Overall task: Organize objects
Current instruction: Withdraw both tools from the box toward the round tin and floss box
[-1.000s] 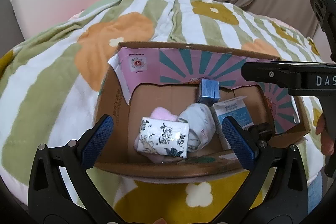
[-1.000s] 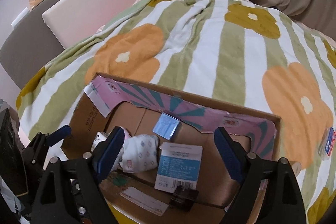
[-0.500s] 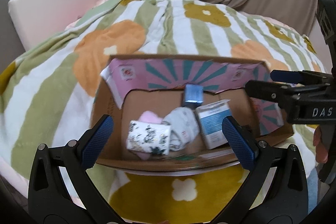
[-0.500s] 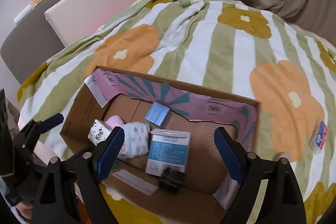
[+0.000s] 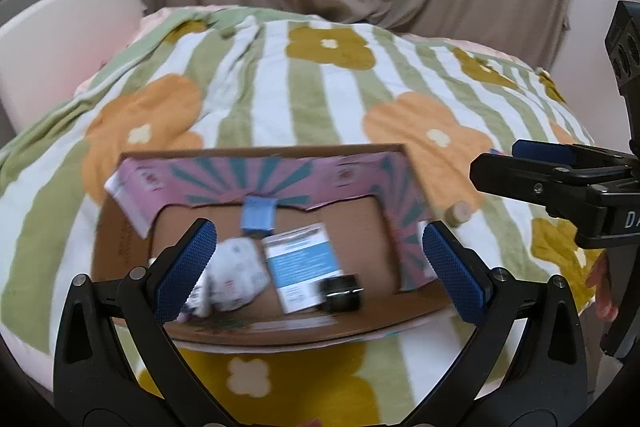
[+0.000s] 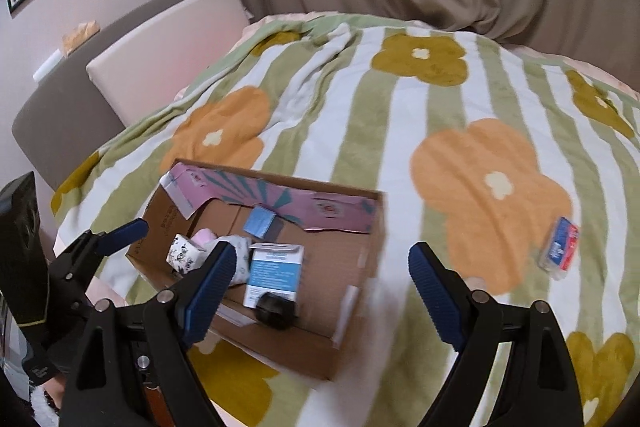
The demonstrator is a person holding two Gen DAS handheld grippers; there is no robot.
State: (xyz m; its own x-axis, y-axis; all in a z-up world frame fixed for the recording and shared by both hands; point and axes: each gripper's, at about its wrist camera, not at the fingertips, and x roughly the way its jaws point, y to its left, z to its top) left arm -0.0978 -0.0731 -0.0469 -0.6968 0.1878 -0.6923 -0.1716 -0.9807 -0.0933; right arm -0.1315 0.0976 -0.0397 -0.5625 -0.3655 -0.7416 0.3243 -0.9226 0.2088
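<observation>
My left gripper point(image 5: 318, 263) stands wide, nothing between its pads. My right gripper point(image 6: 320, 281) has just been opening and is wide and empty. The cardboard box point(image 6: 352, 255) lies on the flowered blanket point(image 6: 400, 115) on the bed. Inside it: a blue-and-white carton point(image 6: 274, 273), a black cap-like item point(image 6: 274, 311) touching it, a small blue box point(image 6: 259, 221), a patterned tissue pack point(image 6: 185, 255) and rolled white cloth point(image 5: 240, 273). A red-and-blue packet point(image 6: 560, 243) lies on the blanket, well apart from the box.

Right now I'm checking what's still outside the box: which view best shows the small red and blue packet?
The right wrist view: the packet lies in full sight on the blanket, right of the box. In the left wrist view only a sliver shows behind the other tool.
</observation>
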